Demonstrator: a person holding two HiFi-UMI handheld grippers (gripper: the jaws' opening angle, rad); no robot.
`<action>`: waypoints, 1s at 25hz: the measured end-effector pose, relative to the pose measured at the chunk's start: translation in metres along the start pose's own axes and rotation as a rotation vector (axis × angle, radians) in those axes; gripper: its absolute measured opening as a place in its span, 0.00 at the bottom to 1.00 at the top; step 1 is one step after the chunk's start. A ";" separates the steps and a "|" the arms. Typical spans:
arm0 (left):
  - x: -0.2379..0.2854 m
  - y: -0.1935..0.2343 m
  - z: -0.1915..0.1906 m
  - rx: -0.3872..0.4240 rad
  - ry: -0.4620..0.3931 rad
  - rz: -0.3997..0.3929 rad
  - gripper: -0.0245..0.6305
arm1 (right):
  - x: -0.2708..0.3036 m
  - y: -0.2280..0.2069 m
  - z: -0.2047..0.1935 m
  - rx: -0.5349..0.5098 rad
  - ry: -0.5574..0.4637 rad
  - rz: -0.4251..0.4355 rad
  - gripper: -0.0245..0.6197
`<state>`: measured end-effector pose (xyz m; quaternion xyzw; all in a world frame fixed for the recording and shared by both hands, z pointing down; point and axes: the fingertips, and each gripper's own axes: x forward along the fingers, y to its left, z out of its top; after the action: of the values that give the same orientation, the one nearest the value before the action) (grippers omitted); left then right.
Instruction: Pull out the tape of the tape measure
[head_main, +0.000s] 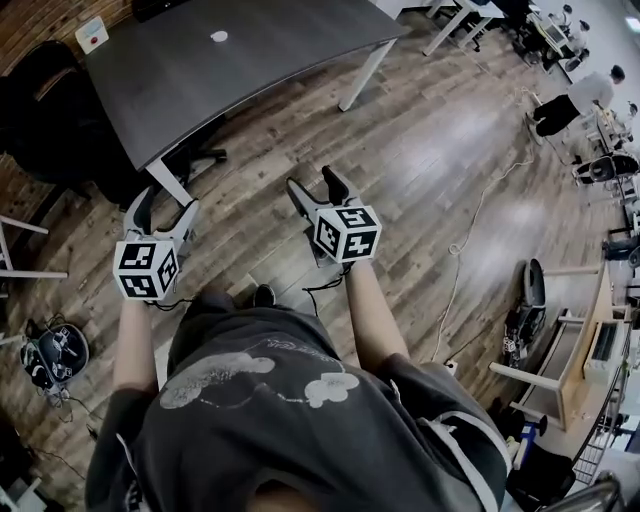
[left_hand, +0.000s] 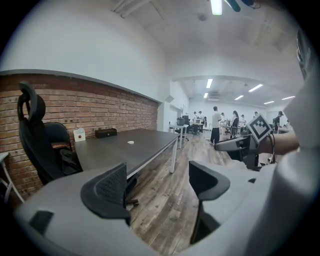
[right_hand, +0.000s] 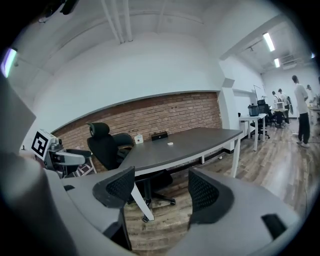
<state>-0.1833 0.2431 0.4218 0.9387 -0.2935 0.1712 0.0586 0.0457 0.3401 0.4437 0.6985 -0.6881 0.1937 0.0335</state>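
My left gripper (head_main: 165, 207) and right gripper (head_main: 312, 182) both hold their jaws wide apart, gripping nothing, with only floor showing between them. The one thing I would take for the tape measure is a small white thing (head_main: 219, 36) on the table (head_main: 300, 60), near its far edge and too small to show a long axis. It lies ahead of both jaws and well apart from them, with the left perhaps slightly nearer.

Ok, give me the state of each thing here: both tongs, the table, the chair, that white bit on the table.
Left tongs: open, nothing between them.
Right tongs: open, nothing between them.
Grey table: upright, mostly bare.
Small white object: lying on the table, untouched.
Office chair: upright, nobody in it.
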 end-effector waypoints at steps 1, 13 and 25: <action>0.005 0.003 0.003 0.004 0.000 0.003 0.62 | 0.007 -0.001 0.003 -0.008 0.001 0.009 0.54; 0.106 0.066 0.026 -0.030 0.014 -0.017 0.62 | 0.102 -0.042 0.042 -0.037 0.029 0.004 0.54; 0.263 0.173 0.087 -0.062 -0.004 -0.037 0.62 | 0.284 -0.095 0.126 -0.114 0.086 0.022 0.54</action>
<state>-0.0548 -0.0569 0.4362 0.9420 -0.2815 0.1587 0.0903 0.1599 0.0367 0.4385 0.6787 -0.7037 0.1845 0.1005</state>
